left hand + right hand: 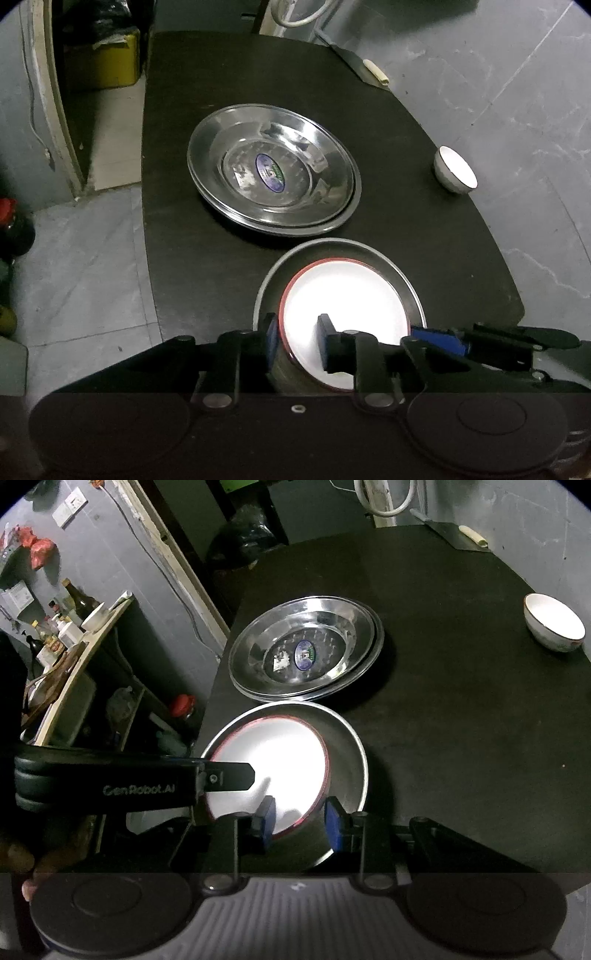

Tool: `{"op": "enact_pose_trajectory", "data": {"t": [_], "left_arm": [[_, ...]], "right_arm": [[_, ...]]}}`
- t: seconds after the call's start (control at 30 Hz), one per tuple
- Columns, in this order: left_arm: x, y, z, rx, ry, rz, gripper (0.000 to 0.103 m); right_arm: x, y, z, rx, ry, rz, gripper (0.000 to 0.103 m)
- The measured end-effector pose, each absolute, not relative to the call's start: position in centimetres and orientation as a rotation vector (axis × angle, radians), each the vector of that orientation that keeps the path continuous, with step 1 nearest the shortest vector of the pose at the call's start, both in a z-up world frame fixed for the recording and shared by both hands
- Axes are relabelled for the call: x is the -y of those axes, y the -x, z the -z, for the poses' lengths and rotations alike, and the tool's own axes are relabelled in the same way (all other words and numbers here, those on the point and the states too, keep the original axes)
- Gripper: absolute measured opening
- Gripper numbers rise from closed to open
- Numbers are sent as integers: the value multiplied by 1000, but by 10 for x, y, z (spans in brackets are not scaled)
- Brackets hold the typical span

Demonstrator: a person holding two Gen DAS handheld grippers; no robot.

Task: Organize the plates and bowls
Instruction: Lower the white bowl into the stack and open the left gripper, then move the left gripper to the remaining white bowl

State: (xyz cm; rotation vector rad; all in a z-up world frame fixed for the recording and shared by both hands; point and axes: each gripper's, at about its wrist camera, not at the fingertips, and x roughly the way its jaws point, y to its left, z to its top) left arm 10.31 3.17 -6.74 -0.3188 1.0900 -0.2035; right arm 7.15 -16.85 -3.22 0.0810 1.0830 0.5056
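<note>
White red-rimmed enamel plate (pixel 343 302) is seated in a steel plate (pixel 347 753) at the near table (pixel 424 122) edge. Left gripper (pixel 297 338) jaws straddle its rim, seemingly loosened; right gripper (pixel 300 821) jaws likewise, contact unclear. Risk judged: withdrawal may snag the rim, dragging both plates off.

Three steel plates (pixel 273 173), one red-rimmed white plate (pixel 343 306), one white bowl (pixel 455 169).

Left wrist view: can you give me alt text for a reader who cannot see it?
The left gripper straddles the near rim of a white red-rimmed plate, which sits in a round steel plate on a black table. Beyond lie stacked shiny steel plates; a small white bowl sits far right.
</note>
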Motion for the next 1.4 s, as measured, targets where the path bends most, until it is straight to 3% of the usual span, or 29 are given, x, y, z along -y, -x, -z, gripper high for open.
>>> {"op": "enact_pose_trajectory", "data": {"t": [0.1,0.2,0.37,0.5,0.67,0.93,1.4], "left_arm": [[-32,-101,65,-1096,335,205,34],[-32,-98,58,-1072,346,225,49],[-31,-97,49,-1051,337,226,56],[-35,-93,41,-1034,339,207,71],[-41,-88,28,-968,359,209,79],[-46,-83,4,-839,371,204,100],[-42,-84,-36,-629,255,83,102]], "right_arm": [[171,-73,31,-1085,-86,-507,35],[174,-70,24,-1064,-79,-517,47],[179,-71,15,-1041,-80,-522,52],[186,-71,8,-1017,-76,-507,65],[196,-70,-6,-963,-92,-483,76],[213,-73,-24,-868,-146,-457,102],[217,-63,-48,-598,55,-329,103]]}}
